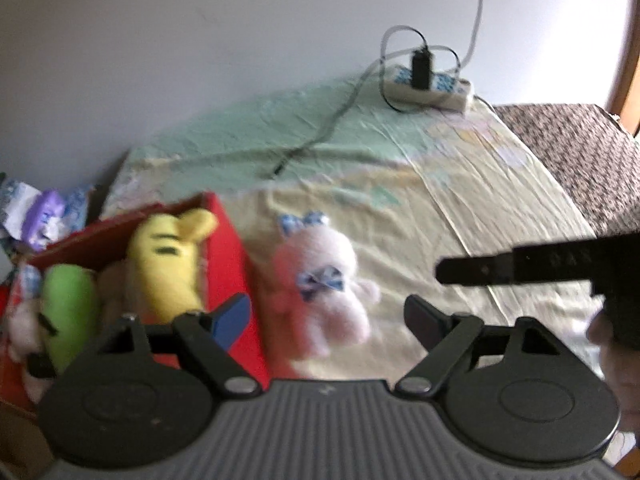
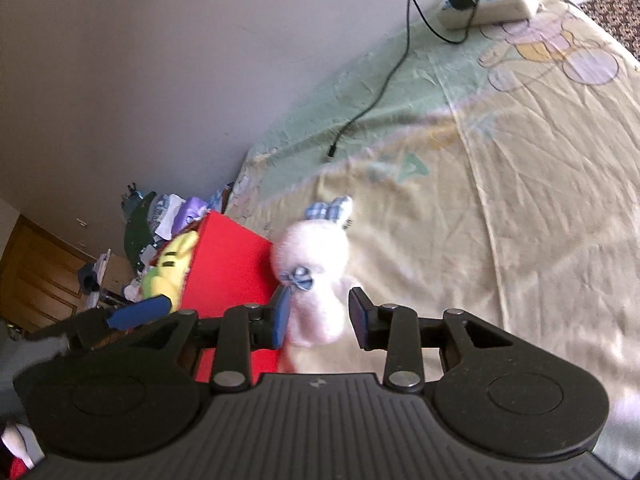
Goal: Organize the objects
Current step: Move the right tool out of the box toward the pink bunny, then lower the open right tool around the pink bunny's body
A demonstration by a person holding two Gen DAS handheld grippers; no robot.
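Pink plush rabbit between tilted right claw.

four plush toys, one red box

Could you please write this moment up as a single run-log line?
pink bunny: on bedsheet, beside red box | right gripper: open, straddling bunny | left gripper: open, empty | yellow toy: in box
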